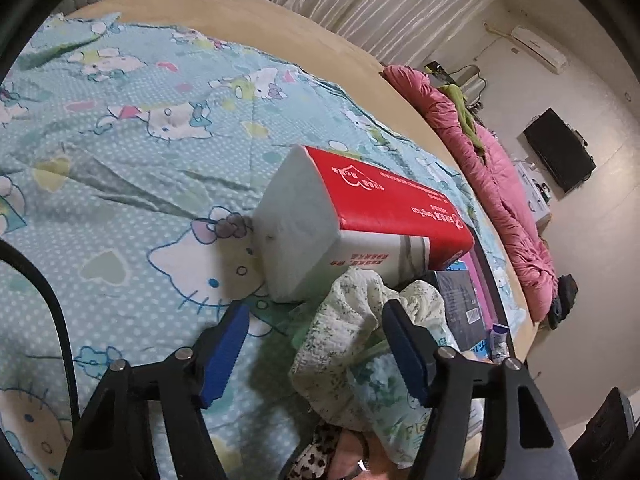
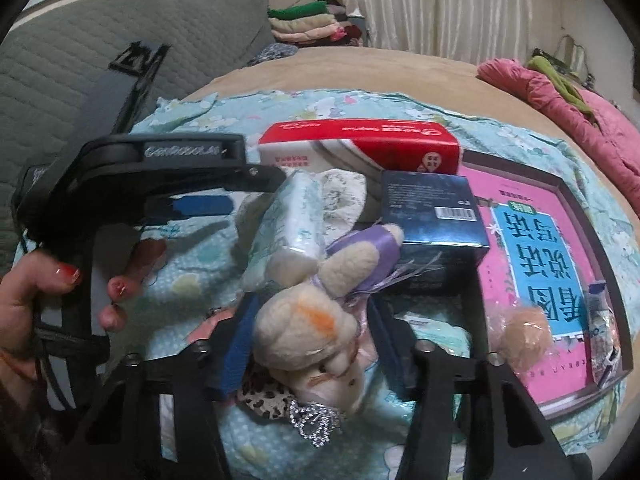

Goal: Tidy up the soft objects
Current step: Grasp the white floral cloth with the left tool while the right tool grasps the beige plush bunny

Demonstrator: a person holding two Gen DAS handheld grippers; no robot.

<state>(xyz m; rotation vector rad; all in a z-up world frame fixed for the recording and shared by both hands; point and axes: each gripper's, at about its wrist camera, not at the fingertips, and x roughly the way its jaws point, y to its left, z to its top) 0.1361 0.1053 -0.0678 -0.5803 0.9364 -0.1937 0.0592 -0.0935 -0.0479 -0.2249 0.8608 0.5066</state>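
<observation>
Bed (image 1: 248, 20): tan surface, fills most of both views; gray quilted headboard (image 2: 100, 52) behind.
Sheet (image 1: 120, 160): light blue w/ cartoon cat print, spread over bed; everything below lies on it.
Pink quilt (image 1: 500, 192): bunched along far edge of bed, green cloth on top.
Pink book (image 2: 552, 264): flat in dark-rimmed tray, R of the pile.
Tissue pack (image 1: 360, 216): red/white, long, lying on sheet at back of pile.
Dark blue box (image 2: 432, 224): w/ barcode, in front of tissue pack, touching book edge.
Floral cloth bundle (image 1: 352, 332): pale green print, soft, just beside tissue pack.
Plush toy (image 2: 316, 332): cream, orange patch, purple ribbon; centre of pile, front of blue box.
Left gripper (image 1: 316, 348): jaws spread wide, over floral bundle; R pad touches bundle, L pad apart from it.
Right gripper (image 2: 316, 344): jaws around plush toy, blue pads against both its sides.
Hand (image 2: 48, 292): red nails, holds left gripper handle.
</observation>
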